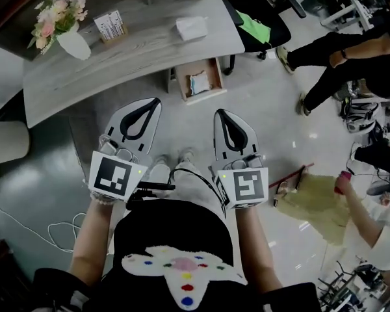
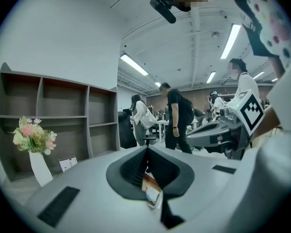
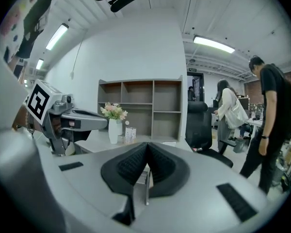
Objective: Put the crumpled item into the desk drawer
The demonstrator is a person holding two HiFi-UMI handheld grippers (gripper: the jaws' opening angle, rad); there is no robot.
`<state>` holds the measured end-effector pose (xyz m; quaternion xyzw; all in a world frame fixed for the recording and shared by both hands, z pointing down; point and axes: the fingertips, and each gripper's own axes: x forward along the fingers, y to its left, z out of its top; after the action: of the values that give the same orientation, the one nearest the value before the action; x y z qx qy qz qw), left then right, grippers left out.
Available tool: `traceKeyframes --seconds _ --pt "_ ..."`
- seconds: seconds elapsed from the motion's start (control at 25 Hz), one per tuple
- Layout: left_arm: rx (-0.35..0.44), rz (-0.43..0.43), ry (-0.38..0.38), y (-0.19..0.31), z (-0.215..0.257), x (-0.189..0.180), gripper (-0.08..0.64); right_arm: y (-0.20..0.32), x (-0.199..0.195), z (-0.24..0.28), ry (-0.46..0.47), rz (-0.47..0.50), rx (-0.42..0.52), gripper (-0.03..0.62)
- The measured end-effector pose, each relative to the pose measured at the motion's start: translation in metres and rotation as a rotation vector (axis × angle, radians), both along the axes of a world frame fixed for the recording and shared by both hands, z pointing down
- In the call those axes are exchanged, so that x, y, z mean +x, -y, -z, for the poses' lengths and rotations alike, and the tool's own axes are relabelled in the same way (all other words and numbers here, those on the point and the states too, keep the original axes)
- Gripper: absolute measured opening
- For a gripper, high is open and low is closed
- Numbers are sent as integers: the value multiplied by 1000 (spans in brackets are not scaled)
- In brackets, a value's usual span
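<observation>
A white crumpled item lies on the grey desk near its right end. Under that end the wooden drawer stands pulled out, with a small pale packet inside. My left gripper and right gripper hang side by side above the floor, short of the desk and the drawer. Both are shut with nothing between the pads. In the left gripper view the jaws meet, and the drawer shows below them. The right gripper view also has the jaws together and empty.
A white vase of flowers and a card holder stand on the desk's left part. A black office chair is at the desk's right end. People stand and crouch at the right. A cable lies on the floor at the left.
</observation>
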<state>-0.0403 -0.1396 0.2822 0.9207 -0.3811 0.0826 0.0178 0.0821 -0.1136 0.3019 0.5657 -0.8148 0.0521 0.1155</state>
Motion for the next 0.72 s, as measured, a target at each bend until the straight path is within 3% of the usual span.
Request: traceKeyframes --seconds 0.72 --pt "18 43 -27 -19 21 -19 12 -21 -3 26 -8 7 12 5"
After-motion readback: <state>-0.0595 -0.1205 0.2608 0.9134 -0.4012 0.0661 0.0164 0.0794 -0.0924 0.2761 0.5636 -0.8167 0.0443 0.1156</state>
